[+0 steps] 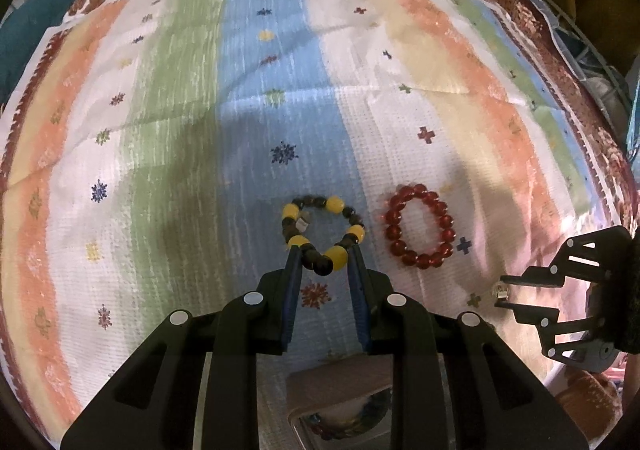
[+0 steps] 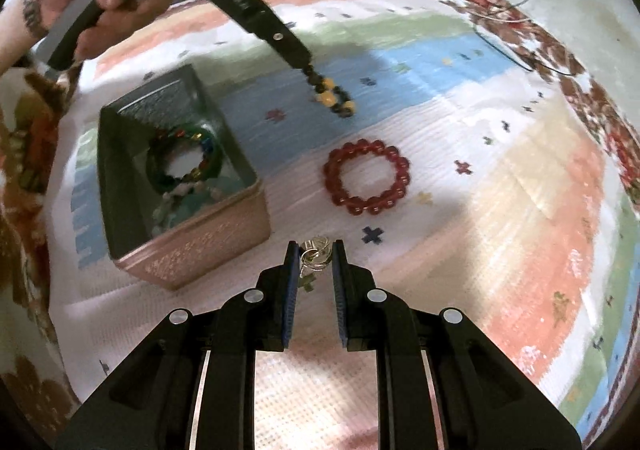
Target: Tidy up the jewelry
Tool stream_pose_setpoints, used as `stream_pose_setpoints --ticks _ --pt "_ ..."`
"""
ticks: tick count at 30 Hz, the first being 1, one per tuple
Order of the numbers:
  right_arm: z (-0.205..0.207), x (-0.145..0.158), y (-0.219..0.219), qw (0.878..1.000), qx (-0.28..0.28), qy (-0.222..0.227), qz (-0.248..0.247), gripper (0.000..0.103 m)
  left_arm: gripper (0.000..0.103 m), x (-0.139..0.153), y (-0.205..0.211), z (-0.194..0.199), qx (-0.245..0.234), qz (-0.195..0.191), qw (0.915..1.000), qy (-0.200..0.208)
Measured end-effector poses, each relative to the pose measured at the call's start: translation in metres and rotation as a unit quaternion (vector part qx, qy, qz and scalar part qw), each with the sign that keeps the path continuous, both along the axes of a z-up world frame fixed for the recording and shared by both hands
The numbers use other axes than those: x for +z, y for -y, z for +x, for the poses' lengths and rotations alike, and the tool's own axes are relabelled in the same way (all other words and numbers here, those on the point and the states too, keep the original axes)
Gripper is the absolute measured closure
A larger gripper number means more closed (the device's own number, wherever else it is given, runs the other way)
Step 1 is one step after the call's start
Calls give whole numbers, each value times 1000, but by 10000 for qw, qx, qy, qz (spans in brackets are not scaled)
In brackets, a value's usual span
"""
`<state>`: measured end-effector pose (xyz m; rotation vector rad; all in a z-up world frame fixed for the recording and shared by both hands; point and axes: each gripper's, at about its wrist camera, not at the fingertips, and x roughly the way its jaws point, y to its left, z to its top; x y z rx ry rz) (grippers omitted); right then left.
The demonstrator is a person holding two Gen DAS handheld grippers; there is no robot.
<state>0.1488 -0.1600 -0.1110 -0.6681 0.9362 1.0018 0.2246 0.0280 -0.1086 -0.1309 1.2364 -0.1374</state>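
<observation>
Near: right gripper [image 2: 314, 250] pinching small silver rings [image 2: 316, 252]; loose bunch may slip.
Left: open box [image 2: 188, 246].
Middle: red bracelet [image 2: 367, 177] on cloth [image 2: 520, 185].
Far: left gripper [image 1: 325, 254] clamping yellow-and-dark bracelet [image 1: 322, 234]; dangling, could snag.

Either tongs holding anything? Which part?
Left tongs pinch the yellow-and-dark bead bracelet at its near edge. Right tongs pinch small silver rings.

One marking only is showing: a short line of pale print is running along the black arm of the left gripper [image 2: 308, 63] in the right wrist view. It is too blurred to read. No other text, label, brand or number is showing in either view.
</observation>
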Motion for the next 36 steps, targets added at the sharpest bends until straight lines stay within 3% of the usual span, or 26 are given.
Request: stream_pose_setpoints --ticks 5,7,8,15,23,29,34,36 --pt "1 10 -6 9990 -421 138 -30 86 81 12 -1 -3 2 -51 9999 143" --pt "2 14 -7 9977 -665 164 11 86 100 16 -1 -4 1 -92 9998 177" --pt "3 17 -8 9968 -775 171 36 86 103 19 -2 -4 23 -115 9997 197" --pt "4 30 -18 9893 -1427 261 137 86 103 28 -4 -7 -16 -86 9994 324" --pt "3 43 -22 9817 -1886 60 262 86 103 10 -5 0 31 -34 10000 71" --pt "5 47 -20 9719 -2338 -24 280 86 99 -9 -7 5 107 148 9998 -122" --pt "4 48 -22 9645 -2626 -85 274 86 77 -23 -8 14 166 277 9992 -227" --pt "4 51 -24 9611 -2744 -95 294 86 75 -29 -10 19 201 322 9988 -294"
